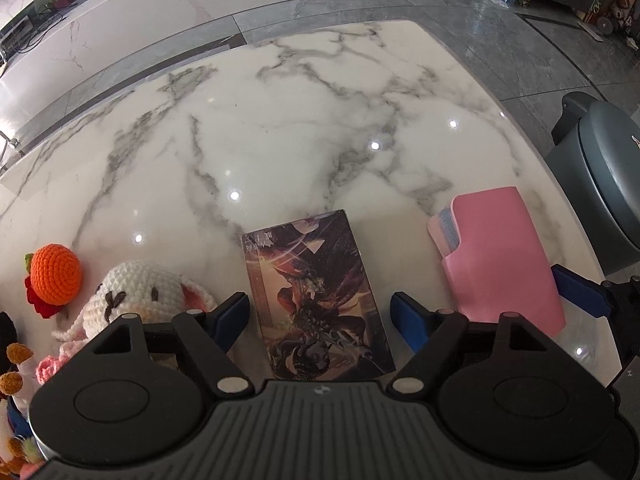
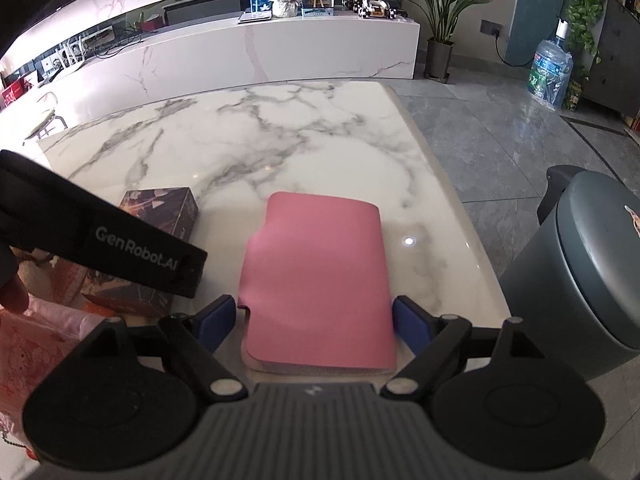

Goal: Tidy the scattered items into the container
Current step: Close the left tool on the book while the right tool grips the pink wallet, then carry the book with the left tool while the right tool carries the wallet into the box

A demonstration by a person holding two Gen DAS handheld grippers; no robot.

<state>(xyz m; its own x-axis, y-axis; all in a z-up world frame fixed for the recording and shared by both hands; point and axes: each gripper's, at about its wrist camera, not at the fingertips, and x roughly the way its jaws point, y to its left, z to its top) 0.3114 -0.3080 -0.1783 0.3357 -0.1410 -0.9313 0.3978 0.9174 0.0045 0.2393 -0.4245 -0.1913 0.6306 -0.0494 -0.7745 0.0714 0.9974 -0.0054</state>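
On tabletop: left tongs wide open astride printed box, right tongs wide open flanking pink case, nothing gripped.

Left gripper angled steeply down, jaws spread wide, nothing pressed. Right gripper tilted down too, blue pads apart.
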